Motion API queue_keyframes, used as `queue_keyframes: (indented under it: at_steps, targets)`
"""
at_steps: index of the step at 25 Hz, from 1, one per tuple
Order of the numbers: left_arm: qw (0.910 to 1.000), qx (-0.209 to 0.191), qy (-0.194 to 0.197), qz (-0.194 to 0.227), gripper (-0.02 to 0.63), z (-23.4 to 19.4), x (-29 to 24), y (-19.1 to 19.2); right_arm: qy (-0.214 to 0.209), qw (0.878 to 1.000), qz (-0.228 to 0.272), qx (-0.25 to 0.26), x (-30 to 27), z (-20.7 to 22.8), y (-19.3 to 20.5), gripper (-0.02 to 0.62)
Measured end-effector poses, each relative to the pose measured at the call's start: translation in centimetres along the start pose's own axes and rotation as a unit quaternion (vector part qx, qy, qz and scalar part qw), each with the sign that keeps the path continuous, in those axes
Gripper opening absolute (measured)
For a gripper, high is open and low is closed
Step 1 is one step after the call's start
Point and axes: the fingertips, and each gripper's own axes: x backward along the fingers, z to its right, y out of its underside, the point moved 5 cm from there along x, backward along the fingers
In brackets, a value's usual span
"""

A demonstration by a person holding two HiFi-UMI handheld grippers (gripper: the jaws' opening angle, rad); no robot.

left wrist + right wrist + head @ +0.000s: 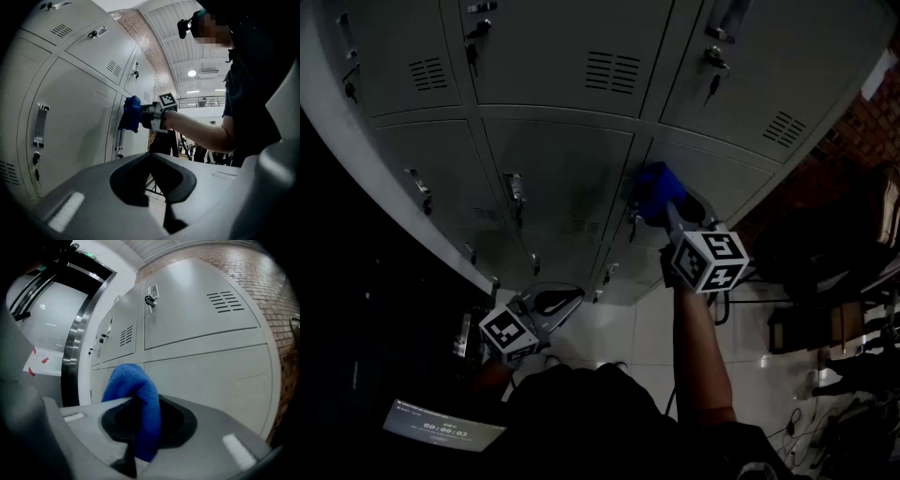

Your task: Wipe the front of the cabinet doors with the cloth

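**Cloth** (134,397): blue, thick terry pile, bunched into a rounded wad. It is clamped in the right gripper (149,427), whose jaws are closed narrow on the fold. One end bulges above the jaws and the other hangs below them. It sits on the lower row of doors, against the left edge of a lower door (712,178), just beside that door's handle (632,223).

**Left gripper** (555,302): grey moulded shell with a marker cube. Its jaws are drawn together with nothing between them. It is low and well apart from the cloth, near the foot of the cabinet.

**Cabinet** (553,159): grey painted sheet metal, smooth and matt, in stacked rows of flat rectangular doors. Each door has a block of louvred vent slots (612,71), a vertical metal handle and a lock. A key (713,86) hangs from an upper lock. All doors are shut, so what is inside cannot be told.

**Floor** (628,323): pale glossy tiles, with cables (797,417) lying at the right.

**Room**: a red brick wall (276,296) adjoins the cabinet's end. A curved polished-steel frame (74,352) stands at the other side. A lit screen (441,431) shows at the person's lower left.

**Person**: a bare forearm (701,347) reaches to the right gripper.
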Motion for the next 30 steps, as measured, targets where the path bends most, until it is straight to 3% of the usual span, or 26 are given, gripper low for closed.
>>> queue_keyframes:
  at_steps: [6, 16, 30]
  targets:
    - [1.0000, 0.004, -0.001, -0.006, 0.003, -1.1, 1.0, -0.1, 0.015, 1.000, 0.003, 0.017, -2.4, 0.0, -2.3, 0.067]
    - [1.0000, 0.003, 0.004, 0.005, 0.003, -2.1, 0.8, 0.0, 0.024, 1.000, -0.003, 0.017, -2.6, 0.8, -2.6, 0.067]
    - [0.9996, 0.000, 0.026, 0.005, 0.003, 0.0, -3.7, -0.4, 0.101, 0.995, 0.002, 0.002, 4.2, 11.3, -2.3, 0.069]
